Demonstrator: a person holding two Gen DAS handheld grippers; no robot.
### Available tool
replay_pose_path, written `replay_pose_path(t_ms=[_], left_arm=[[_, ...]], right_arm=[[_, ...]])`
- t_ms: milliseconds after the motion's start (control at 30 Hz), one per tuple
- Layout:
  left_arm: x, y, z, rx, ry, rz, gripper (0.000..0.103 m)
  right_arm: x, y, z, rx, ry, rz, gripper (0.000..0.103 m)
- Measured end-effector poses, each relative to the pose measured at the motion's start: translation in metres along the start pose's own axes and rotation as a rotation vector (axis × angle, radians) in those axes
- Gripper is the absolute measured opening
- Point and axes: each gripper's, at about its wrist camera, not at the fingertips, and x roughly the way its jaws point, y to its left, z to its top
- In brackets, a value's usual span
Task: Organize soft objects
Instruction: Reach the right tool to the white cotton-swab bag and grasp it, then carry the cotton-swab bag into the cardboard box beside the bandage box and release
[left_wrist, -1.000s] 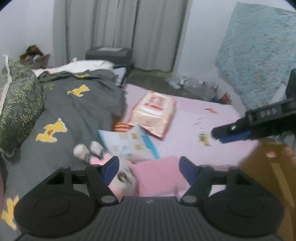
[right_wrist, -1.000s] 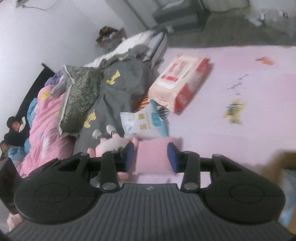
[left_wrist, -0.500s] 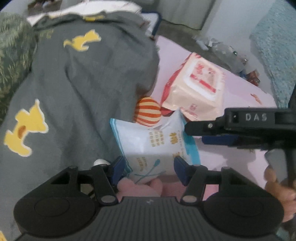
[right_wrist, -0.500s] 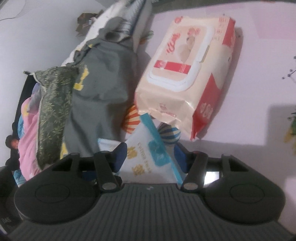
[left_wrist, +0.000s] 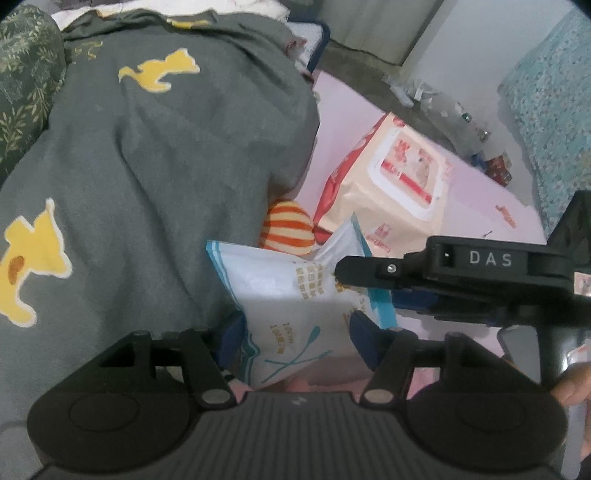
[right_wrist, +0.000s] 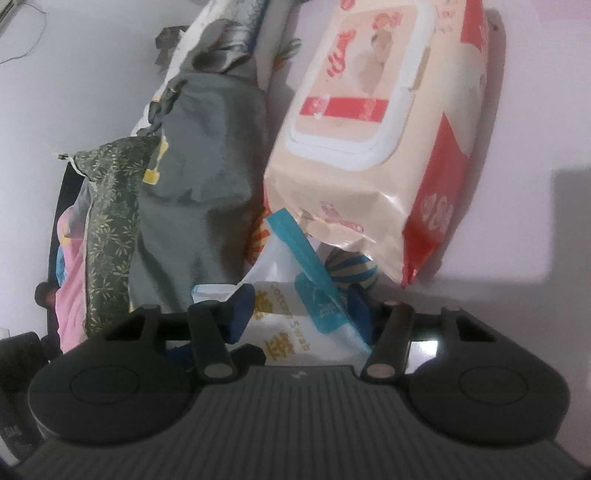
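A white and blue cotton swab bag (left_wrist: 295, 295) lies on the pink bed sheet, against the grey blanket. My left gripper (left_wrist: 297, 328) is open, with its jaws on either side of the bag's near end. My right gripper (right_wrist: 301, 308) is also open and straddles the same bag (right_wrist: 295, 325) from the right. It shows in the left wrist view (left_wrist: 480, 280) as a black bar over the bag. A red-striped ball (left_wrist: 286, 232) and a blue-striped ball (right_wrist: 349, 269) sit behind the bag. A pink plush is mostly hidden under my left gripper.
A large pack of wet wipes (left_wrist: 399, 184) (right_wrist: 376, 129) lies just beyond the bag. A grey blanket with yellow dogs (left_wrist: 147, 166) covers the left. A green leaf-print pillow (right_wrist: 107, 229) lies at the far left. Bottles and clutter (left_wrist: 480, 147) stand on the floor beyond the bed.
Both grippers have moved forward and down over the pink plush to the cotton swab bag, and now close in on it from two sides. Both stay open.
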Motion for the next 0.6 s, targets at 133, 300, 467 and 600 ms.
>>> replay_pose_path(t_ms=[133,300,467,600], left_arm=[[-0.024,-0.005,0.002,0.001,-0.043,-0.028,0.063],[-0.063,-0.022,-0.003,0.033,-0.102,-0.062,0.063],[-0.107,-0.057,-0.02,0.089,-0.156,-0.109,0.063],[-0.142,-0.097,-0.047,0.16,-0.191,-0.168,0.063]], right_arm=[[-0.022,0.005,0.002,0.0,-0.031,0.04,0.05],[-0.058,0.017,0.001,-0.002,-0.072,0.086,0.05],[-0.112,0.024,-0.017,-0.023,-0.109,0.115,0.05],[-0.175,0.016,-0.049,-0.017,-0.158,0.142,0.05]])
